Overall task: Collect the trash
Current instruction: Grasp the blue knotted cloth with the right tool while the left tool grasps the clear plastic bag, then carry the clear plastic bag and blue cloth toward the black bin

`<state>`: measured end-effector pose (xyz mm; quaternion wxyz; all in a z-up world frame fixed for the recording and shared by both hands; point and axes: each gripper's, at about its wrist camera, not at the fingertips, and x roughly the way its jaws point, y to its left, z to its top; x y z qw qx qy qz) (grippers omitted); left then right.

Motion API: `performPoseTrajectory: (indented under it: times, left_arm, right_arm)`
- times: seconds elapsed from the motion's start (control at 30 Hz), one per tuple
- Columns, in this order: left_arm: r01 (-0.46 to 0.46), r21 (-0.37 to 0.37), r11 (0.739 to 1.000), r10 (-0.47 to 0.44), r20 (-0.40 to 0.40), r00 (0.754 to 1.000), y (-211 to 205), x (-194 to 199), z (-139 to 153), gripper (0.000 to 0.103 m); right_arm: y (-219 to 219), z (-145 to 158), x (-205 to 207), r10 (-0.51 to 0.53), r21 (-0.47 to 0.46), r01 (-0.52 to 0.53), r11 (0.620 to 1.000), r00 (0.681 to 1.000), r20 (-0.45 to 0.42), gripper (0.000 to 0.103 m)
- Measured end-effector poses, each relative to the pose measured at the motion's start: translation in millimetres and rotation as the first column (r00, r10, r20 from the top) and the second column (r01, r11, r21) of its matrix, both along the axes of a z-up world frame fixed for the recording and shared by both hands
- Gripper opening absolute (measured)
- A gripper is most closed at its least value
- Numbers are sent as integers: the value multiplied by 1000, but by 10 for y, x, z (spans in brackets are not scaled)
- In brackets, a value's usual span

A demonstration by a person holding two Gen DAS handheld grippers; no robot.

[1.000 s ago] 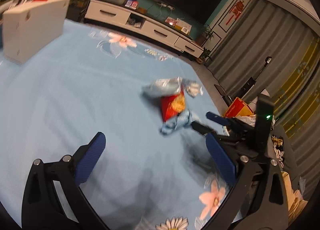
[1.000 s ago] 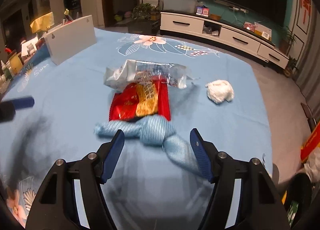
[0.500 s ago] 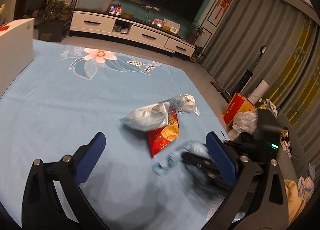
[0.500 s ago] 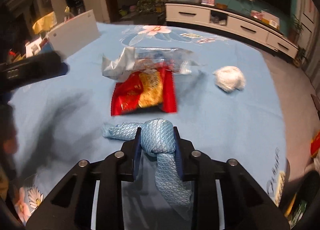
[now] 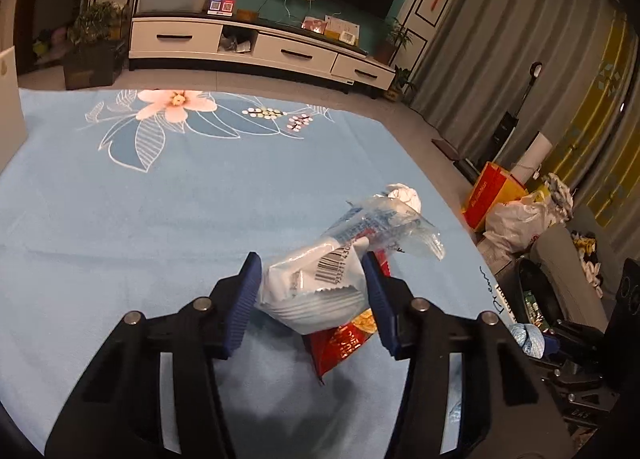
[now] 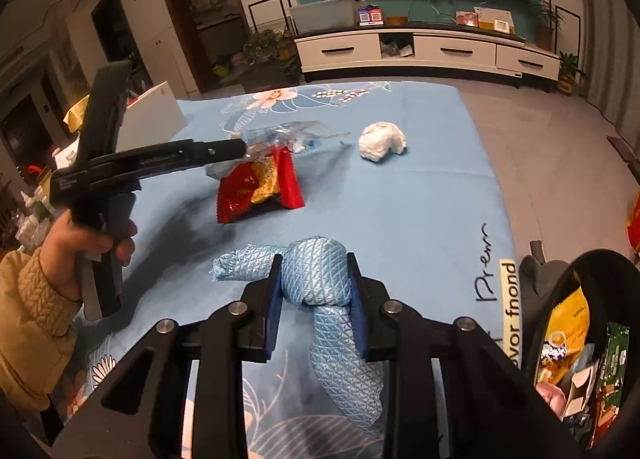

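Note:
My left gripper [image 5: 312,291] is shut on a white and clear plastic wrapper [image 5: 332,279] and holds it just above the blue tablecloth; it also shows in the right wrist view [image 6: 240,149]. A red snack bag [image 5: 340,339] lies under it, also in the right wrist view [image 6: 260,189]. My right gripper [image 6: 316,291] is shut on a knotted light-blue cloth [image 6: 316,279] and holds it over the table's near edge. A crumpled white tissue [image 6: 382,141] lies farther back, also in the left wrist view [image 5: 404,193].
A black trash bin [image 6: 580,347] with wrappers inside stands at the table's right edge. A white box [image 6: 148,119] stands at the far left of the table. Bags and clutter [image 5: 516,215] lie on the floor to the right.
My left gripper has closed on the plastic wrapper and lifted it off the red bag. My right gripper has raised the knotted cloth and moved it toward the bin.

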<state>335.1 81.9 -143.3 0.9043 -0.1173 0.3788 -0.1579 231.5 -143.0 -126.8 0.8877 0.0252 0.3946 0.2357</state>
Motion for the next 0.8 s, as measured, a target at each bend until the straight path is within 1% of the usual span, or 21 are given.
performPoseTrajectory:
  times: [0.07, 0.13, 0.2, 0.37, 0.5, 0.63, 0.8]
  left_arm:
    - [5, -33, 999, -4, 7, 1000, 37, -39, 3, 47]
    - [7, -46, 999, -7, 11, 1000, 52, -83, 11, 43]
    - [-1, -78, 997, 3, 28, 1000, 105, -147, 54, 40]
    - [-26, -109, 994, 33, 68, 997, 189, -350, 200, 39]
    - [-37, -109, 993, 47, 88, 995, 233, -563, 335, 38]
    - [-49, -87, 995, 57, 100, 993, 230, -839, 481, 38]
    - [-41, -58, 997, 47, 109, 993, 163, -1189, 594, 38]
  right_arm:
    - [-7, -16, 1, -9, 2, 9, 1000, 1000, -8, 30]
    - [-12, -18, -25, -14, 6, 14, 1000, 1000, -9, 30]
    - [-31, -12, -68, -16, 15, 16, 1000, 1000, -7, 30]
    - [-59, 50, -115, -24, 22, 24, 999, 1000, -4, 30]
    - [-88, 112, -207, -25, 25, 25, 999, 1000, 6, 30]
    - [-149, 180, -313, -29, 26, 29, 999, 999, 18, 30]
    - [-291, 284, -471, -49, 31, 48, 998, 998, 30, 30]
